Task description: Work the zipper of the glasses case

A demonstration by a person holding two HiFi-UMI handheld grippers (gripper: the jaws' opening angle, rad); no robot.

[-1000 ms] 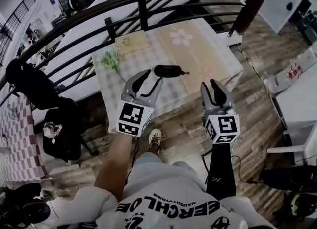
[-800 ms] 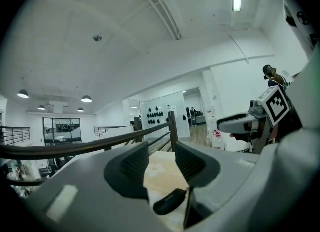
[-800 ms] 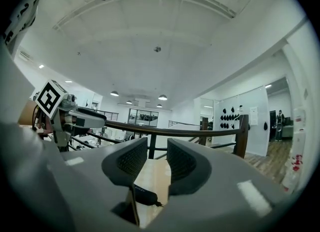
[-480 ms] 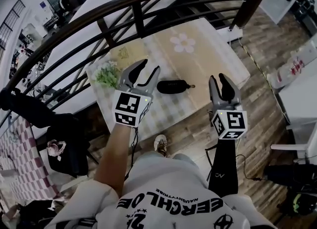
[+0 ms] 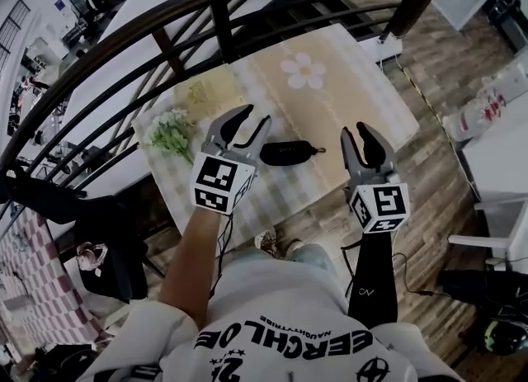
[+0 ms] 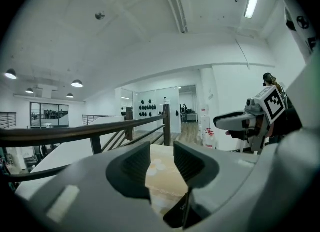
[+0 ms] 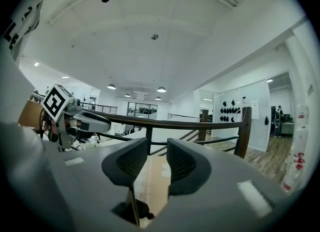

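Note:
A black glasses case (image 5: pixel 286 153) lies on the table (image 5: pixel 346 75), which carries a checked cloth with a flower print. Its zipper pull (image 5: pixel 316 151) points right. My left gripper (image 5: pixel 252 116) hovers just left of the case. Its jaws are open and have just been closing a little, with nothing between them. My right gripper (image 5: pixel 355 131) hangs to the right of the case, near the table's front edge, open and empty. Both gripper views look level over the tabletop (image 6: pixel 162 176) toward the railing (image 7: pixel 190 123). The left gripper view shows the right gripper (image 6: pixel 245 122) at its right side.
A bunch of white flowers with green leaves (image 5: pixel 172 134) and a yellowish pad (image 5: pixel 202 91) lie on the table's left part. A dark curved railing (image 5: pixel 214 1) runs behind the table. A black chair (image 5: pixel 99 232) stands at the left and a white table (image 5: pixel 503 149) at the right.
Both grippers have moved forward to the table. The case, ahead of them before, now lies between them in the head view. The left jaws stand a little narrower.

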